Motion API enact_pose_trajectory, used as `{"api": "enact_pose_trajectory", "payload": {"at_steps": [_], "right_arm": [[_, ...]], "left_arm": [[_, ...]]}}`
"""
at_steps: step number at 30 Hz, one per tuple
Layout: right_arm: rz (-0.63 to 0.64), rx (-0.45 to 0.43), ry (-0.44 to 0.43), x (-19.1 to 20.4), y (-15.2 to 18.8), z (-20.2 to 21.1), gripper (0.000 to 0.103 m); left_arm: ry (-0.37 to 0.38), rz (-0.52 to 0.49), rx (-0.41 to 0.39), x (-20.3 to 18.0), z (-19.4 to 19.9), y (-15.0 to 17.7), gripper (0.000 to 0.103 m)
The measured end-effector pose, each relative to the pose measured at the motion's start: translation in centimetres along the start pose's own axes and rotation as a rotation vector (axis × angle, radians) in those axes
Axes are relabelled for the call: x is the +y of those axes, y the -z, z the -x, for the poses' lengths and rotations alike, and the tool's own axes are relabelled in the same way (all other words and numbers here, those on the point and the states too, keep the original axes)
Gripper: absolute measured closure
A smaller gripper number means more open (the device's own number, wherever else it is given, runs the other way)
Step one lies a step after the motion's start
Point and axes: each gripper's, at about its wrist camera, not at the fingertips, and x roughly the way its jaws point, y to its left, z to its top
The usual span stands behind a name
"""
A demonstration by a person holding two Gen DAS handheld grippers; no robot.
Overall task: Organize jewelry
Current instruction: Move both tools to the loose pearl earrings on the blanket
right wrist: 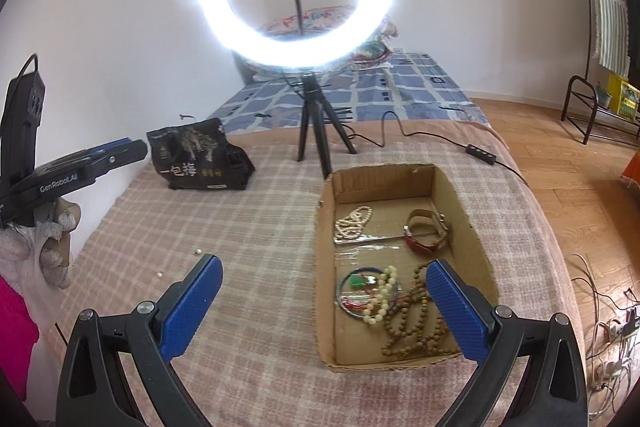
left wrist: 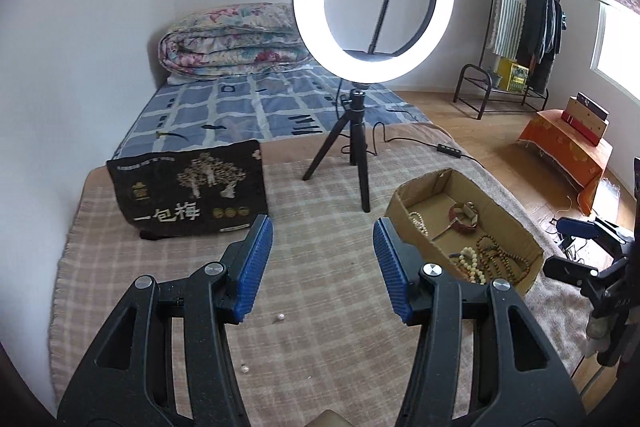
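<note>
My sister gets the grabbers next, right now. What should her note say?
Left gripper: open, holding nothing, above the checked blanket.
Right gripper: open, holding nothing, near the cardboard box.
Already in the box: white pearl necklace, red watch, cream bead bracelet, brown bead strand, thin bangle.
Left: two loose pearls on the blanket, probably for the box.

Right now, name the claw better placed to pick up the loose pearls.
Left. The left claw hangs open directly above the two loose pearls on the blanket; the right claw sits toward the cardboard box.
</note>
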Motion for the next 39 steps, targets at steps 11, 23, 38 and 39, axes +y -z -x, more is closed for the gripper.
{"api": "enact_pose_trajectory", "payload": {"at_steps": [11,23,38,39], "right_arm": [[0.032,0.055,-0.131,4.5,-0.5,-2.4,0.012],[0.055,0.168,-0.254,9.2,-1.0,-8.2,0.03],[0.147,0.305,-0.302,14.4,-0.1,-17.8,0.052],[0.151,0.31,-0.303,14.6,0.0,-18.3,0.054]], "left_arm": [[-0.072,0.091,0.061,7.4,2.8,6.7,0.049],[-0.024,0.174,0.13,9.2,1.1,11.4,0.049],[0.009,0.16,0.243,8.6,-3.9,14.6,0.066],[0.011,0.16,0.247,8.6,-4.2,14.8,0.066]]}}
